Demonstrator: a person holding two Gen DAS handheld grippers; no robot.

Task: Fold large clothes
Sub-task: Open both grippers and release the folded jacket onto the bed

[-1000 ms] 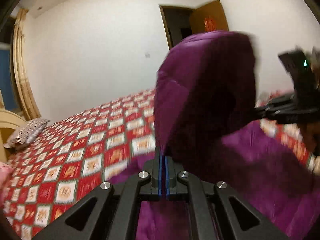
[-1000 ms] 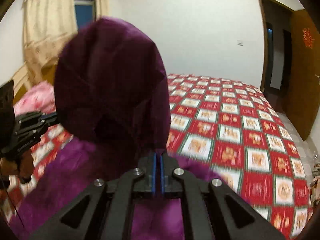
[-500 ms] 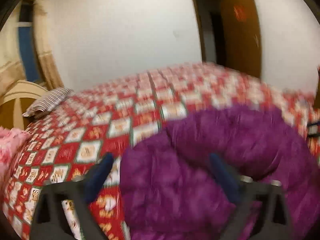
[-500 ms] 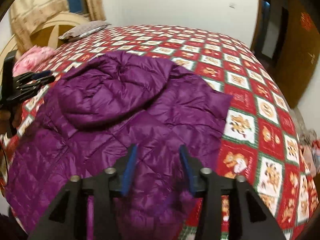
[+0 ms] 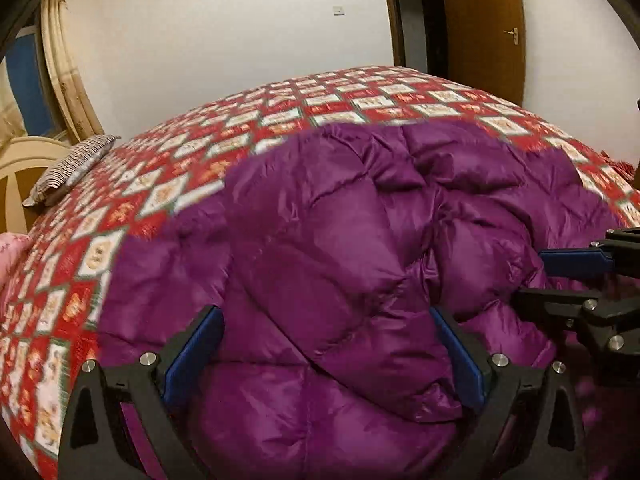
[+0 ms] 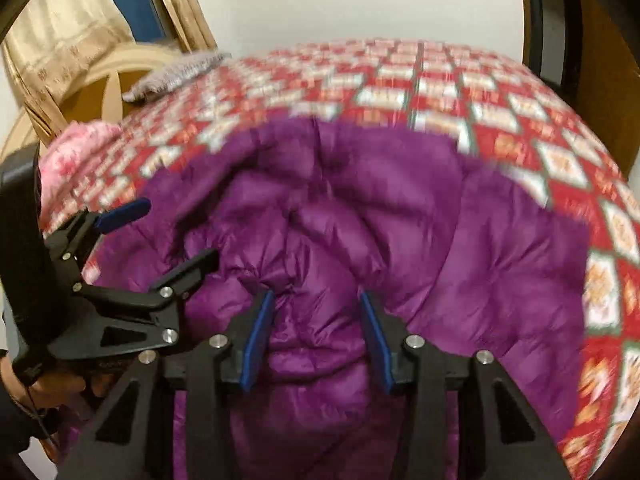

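A: Where is the purple jacket [image 5: 340,280]?
B: Heaped on the bedspread [image 5: 168,184], under both tools. The left gripper [image 5: 326,354] has its jaws spread wide over a puffy fold, with no pad pressing on it.
A: And the right gripper [image 6: 316,336]?
B: Jaws about half apart after just opening and then narrowing slightly; a quilted ridge bulges between its 2 blue pads [image 6: 258,340], but whether they pinch it I cannot tell.
A: The fabric?
B: Glossy, padded, stitched in soft squares; the bedspread is a red-and-white check.

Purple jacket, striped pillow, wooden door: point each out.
purple jacket [image 5: 340,280], left wrist view, quilted middle.
striped pillow [image 5: 70,168], left wrist view, its middle.
wooden door [image 5: 484,28], left wrist view, middle of panel.
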